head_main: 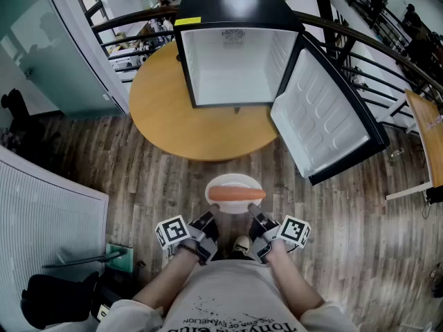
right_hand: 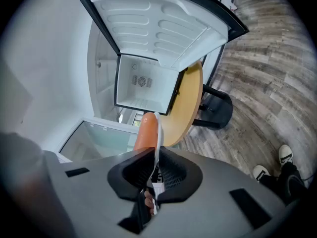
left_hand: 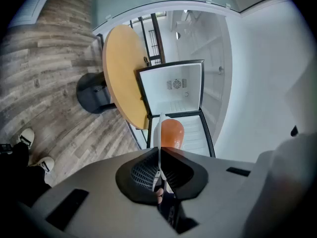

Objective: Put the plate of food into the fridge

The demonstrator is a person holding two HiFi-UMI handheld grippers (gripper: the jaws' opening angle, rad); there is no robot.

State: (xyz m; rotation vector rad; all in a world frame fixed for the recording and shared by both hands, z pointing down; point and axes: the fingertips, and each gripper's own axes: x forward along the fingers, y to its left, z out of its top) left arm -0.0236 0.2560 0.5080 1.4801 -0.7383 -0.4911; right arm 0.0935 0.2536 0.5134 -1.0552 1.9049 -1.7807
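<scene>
Wood-plank floor, round table [head_main: 163, 109] with a mini fridge [head_main: 235, 68] on top, its door [head_main: 325, 116] swung wide open. Head view shows the plate [head_main: 234, 179] with a sausage [head_main: 237, 194] held short of the table edge. Gripper views show it edge-on: left gripper [head_main: 207, 221] and right gripper [head_main: 257, 221] each pinch an opposite rim.
</scene>
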